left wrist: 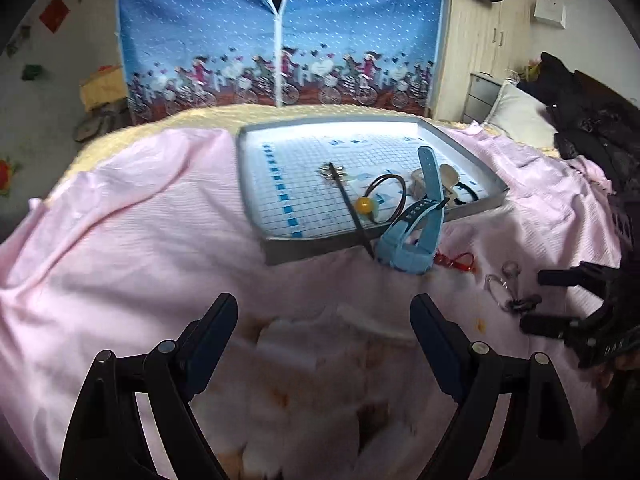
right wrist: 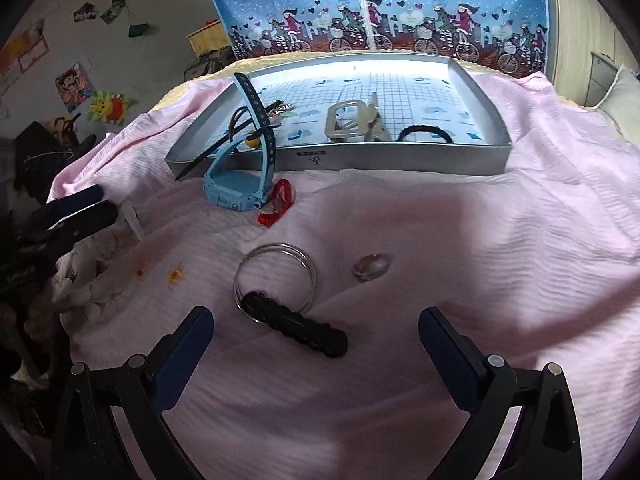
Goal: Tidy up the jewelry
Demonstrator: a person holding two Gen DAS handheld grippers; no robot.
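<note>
Black hair tie half-hidden behind tray wall | both tongs released, empty

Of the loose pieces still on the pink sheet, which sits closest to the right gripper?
The black hair clip, just ahead of the open right gripper. The clear bangle, ring and red piece lie farther out.

Both grippers hung low, jaws spread wide and empty — the left gripper beside the right gripper.

blue watch blocking tray corner, sheet open
</note>
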